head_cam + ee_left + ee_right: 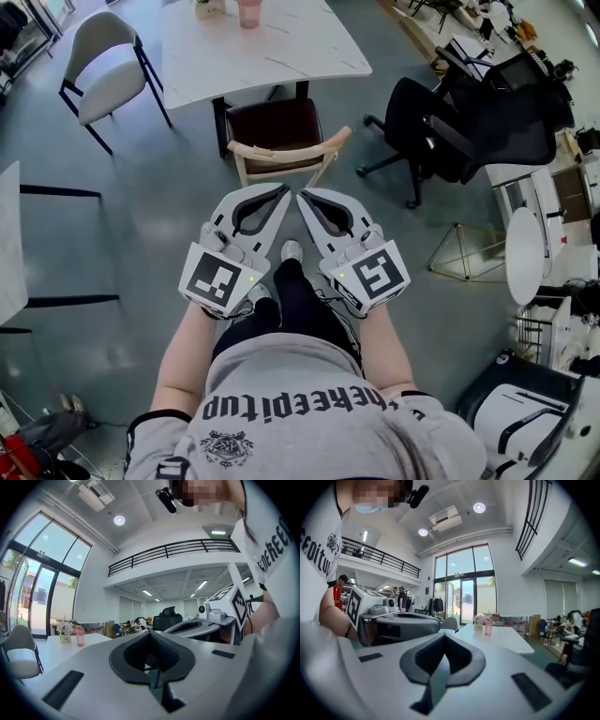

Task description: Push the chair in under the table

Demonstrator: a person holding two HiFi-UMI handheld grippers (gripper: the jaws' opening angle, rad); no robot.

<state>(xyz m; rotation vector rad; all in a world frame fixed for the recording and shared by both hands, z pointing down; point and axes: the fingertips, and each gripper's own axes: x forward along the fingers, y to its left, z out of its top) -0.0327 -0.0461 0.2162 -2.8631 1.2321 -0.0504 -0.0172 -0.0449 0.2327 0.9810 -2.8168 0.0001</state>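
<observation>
My left gripper point(278, 195) and right gripper point(306, 200) are both shut on nothing and sit tip to tip, blunt noses for pushing. Ahead of them the chair point(277, 127) shows its backrest, seat partly under the table point(281, 47) beyond.

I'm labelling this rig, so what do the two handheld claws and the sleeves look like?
Both the left claw and right claw are pale grey shells with dark ribbed pads; each carries a white cube with black square markers. Grey printed T-shirt, black-trimmed sleeves.
</observation>
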